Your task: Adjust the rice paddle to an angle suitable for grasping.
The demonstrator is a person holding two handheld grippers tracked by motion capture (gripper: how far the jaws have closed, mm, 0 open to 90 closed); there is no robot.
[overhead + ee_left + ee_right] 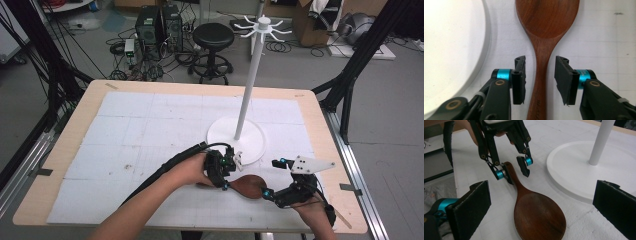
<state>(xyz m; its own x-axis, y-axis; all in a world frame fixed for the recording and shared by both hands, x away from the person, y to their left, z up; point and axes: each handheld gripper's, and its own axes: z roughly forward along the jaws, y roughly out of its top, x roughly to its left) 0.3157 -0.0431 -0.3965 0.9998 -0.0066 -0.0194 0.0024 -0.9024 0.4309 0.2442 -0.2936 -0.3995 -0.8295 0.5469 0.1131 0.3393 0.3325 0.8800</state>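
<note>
- A wooden spoon (248,186) is seen lying flat on the white gridded mat (140,130), bowl toward the right gripper (268,195), handle toward the left gripper (224,186), just beside the round base of the white hook stand (235,136).
- Left gripper (540,80): the jaws are spread either side of the spoon handle (541,75); a gap is seen on both sides, so the pads are not pressing it. In the right gripper view one pad looks close against the handle (511,173), but a pinch is not shown.
- Right gripper (541,205): the jaws are held wide apart, with the spoon bowl (539,217) lying between and ahead of them, untouched.
- Step in hand is judged to be a grasp or release at the handle. For a good grasp, the handle is best kept centred between the pads and the jaws closed squarely on the narrow neck, so the spoon is not twisted or skidded.
- The stand base should be kept clear of the near jaw.
- Containers: none are seen on the table; the hooks (263,25) at the top of the stand are bare.
</note>
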